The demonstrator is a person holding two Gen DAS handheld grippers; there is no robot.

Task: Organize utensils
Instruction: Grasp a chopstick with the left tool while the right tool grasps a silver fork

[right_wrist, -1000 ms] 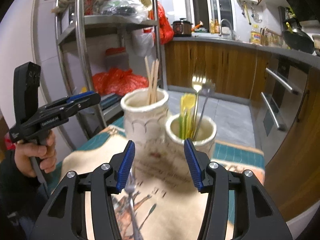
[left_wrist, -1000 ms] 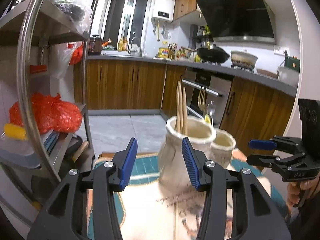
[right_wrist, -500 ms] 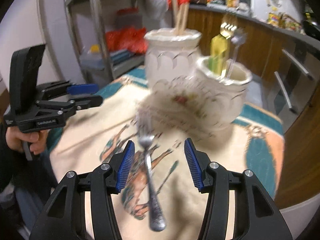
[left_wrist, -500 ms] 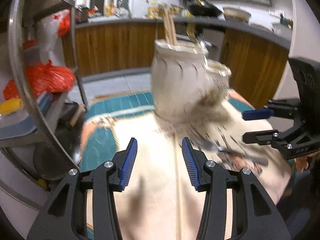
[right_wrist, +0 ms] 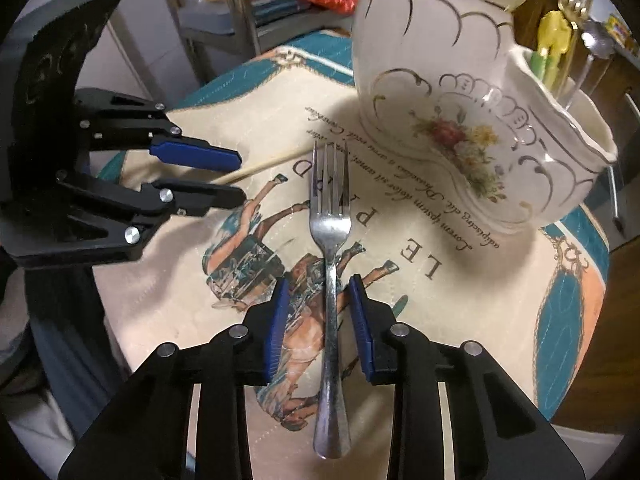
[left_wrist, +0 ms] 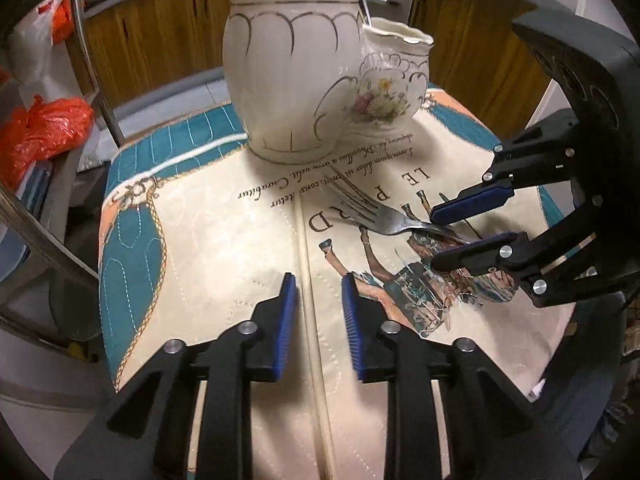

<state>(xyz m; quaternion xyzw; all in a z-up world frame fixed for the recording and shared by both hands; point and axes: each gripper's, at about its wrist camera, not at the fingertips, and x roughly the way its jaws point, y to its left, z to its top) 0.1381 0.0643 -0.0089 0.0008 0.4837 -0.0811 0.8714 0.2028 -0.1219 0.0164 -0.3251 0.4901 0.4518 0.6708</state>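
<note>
The right gripper (right_wrist: 320,312) straddles the stem of the plain steel fork (right_wrist: 329,236), which lies flat on the printed cream-and-teal quilted table mat (left_wrist: 208,240), tines pointing at the holders. Its jaws stand spread, with a gap on each side of the metal. The left gripper (left_wrist: 316,312) is likewise spread, set either side of a thin pale wooden chopstick (left_wrist: 310,320) lying on the mat.

Risks, as judged:
- The fork lies flush on soft cloth. Jaws closing too high may skid off the thin stem; closing too low may pinch a fold of the mat and drag it.
- Dragged cloth could disturb the tall cream ceramic jar with gilt scallops (left_wrist: 292,80) and the shorter floral ceramic pot (right_wrist: 520,152) touching it, both standing on the same mat.
- The chopstick is round and thin, so it may roll or pivot in the pads.
- The two grippers work close together and could collide on lifting.

Not determinable: jar contents are cut off at the frame edge in the left view; the chopstick's near end is hidden beneath the left gripper; whether either set of fingertips touches the mat.
</note>
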